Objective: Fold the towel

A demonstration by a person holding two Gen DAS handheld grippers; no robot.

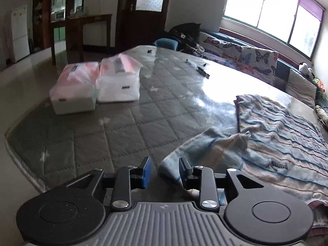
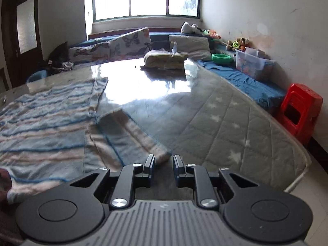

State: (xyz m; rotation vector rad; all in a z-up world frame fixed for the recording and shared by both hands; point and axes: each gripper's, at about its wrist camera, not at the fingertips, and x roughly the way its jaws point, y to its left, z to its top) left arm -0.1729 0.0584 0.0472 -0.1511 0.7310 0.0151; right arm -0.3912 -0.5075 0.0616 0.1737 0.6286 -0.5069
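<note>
A blue, white and pink striped towel [image 1: 276, 139] lies spread on a grey quilted mattress [image 1: 114, 127] under glossy plastic. Its near left corner is turned over, and that folded corner reaches between the fingers of my left gripper [image 1: 165, 171], which stands open around it. In the right wrist view the same towel [image 2: 47, 121] fills the left side, with its near right corner flipped back in a diagonal flap [image 2: 131, 141]. My right gripper [image 2: 163, 163] is open, and the flap's tip lies just ahead of its left finger.
Two white plastic-wrapped packs [image 1: 96, 86] sit on the mattress's far left. Small dark objects [image 1: 202, 69] lie farther back. A folded blanket [image 2: 165, 59], butterfly cushions [image 2: 129, 43], a clear bin [image 2: 251, 61] and a red stool [image 2: 299, 110] line the far and right sides.
</note>
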